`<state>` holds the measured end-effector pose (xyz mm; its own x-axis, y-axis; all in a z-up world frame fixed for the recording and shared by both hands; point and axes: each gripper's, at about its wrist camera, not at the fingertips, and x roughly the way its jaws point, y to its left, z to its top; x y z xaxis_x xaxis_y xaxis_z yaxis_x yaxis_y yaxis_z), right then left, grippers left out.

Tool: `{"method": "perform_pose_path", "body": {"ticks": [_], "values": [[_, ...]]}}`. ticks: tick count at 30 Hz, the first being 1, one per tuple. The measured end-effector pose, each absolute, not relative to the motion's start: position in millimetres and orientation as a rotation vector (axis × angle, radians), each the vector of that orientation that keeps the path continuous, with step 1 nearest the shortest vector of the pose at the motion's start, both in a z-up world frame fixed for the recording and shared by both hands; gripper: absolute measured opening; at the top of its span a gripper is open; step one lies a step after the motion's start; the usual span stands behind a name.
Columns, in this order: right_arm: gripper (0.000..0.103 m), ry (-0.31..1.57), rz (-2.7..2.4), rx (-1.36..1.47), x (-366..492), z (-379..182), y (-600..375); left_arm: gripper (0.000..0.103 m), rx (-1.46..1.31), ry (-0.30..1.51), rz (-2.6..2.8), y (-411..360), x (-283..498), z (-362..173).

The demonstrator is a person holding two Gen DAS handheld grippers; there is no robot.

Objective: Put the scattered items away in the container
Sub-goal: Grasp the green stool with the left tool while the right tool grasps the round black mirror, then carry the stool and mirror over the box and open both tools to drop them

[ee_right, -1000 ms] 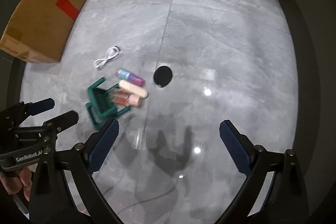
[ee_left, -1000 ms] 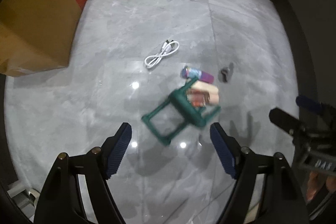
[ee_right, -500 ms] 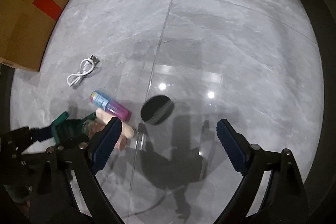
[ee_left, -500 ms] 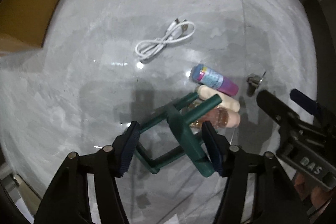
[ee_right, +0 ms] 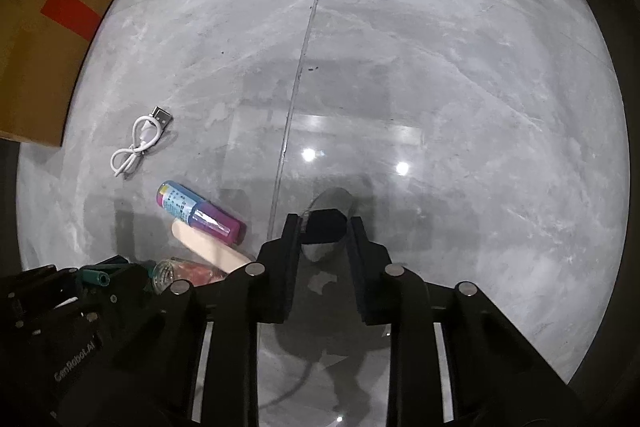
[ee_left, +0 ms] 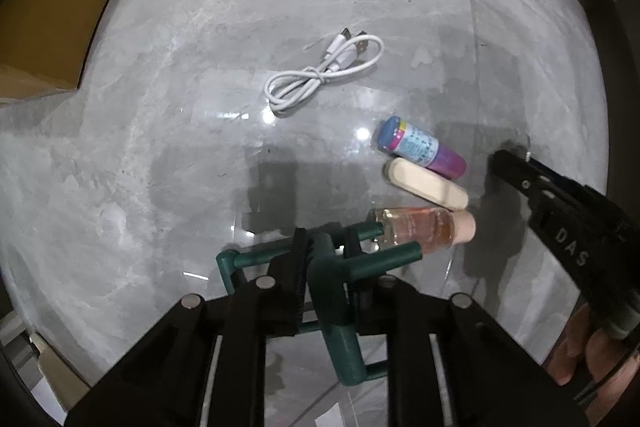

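Left gripper (ee_left: 325, 259) was clamped on the green rack (ee_left: 344, 311), jaws pinching its middle bar; the bar's long axis ran from between the fingers back toward the camera, with its rails running off to either side. Right gripper (ee_right: 325, 227) was narrowed onto a black disc (ee_right: 326, 225) (edge-on, touching both fingers). Just ahead-right of the left fingers lay three tubes side by side: clear bottle (ee_left: 420, 229), cream tube (ee_left: 426, 183), purple bottle (ee_left: 420, 149), long axes slanting, the purple one's blue cap pointing left. White cable (ee_left: 322, 77) sat well ahead, coiled, plugs pointing away. Cardboard box (ee_left: 56, 7) far left.
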<state>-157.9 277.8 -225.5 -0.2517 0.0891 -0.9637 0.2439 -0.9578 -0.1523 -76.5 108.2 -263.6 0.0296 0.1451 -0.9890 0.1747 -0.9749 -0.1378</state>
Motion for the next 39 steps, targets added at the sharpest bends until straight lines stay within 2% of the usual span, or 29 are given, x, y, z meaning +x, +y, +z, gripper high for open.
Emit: {"method": "perform_pose_path", "body": {"ticks": [5,12,20,29,33,39], "values": [[0.016,0.389,-2.391,1.828,-146,-205,278,0.014,2.231,0.388,-2.16,98,-66,-255],[0.016,0.359,-2.413,1.782,-128,-170,273,0.014,2.194,0.446,-2.196,72,-39,-218],[0.016,0.394,-2.417,1.676,-76,-79,230,0.014,2.089,0.425,-2.31,52,-31,-104],[0.016,0.369,-2.4,1.657,10,-2,189,0.014,2.029,0.316,-2.43,34,18,-18],[0.016,0.338,-2.389,1.666,43,5,181,0.014,2.024,0.283,-2.491,28,44,-6],[0.016,0.315,-2.362,1.653,62,-15,175,0.014,2.03,0.204,-2.49,17,73,-22]]}}
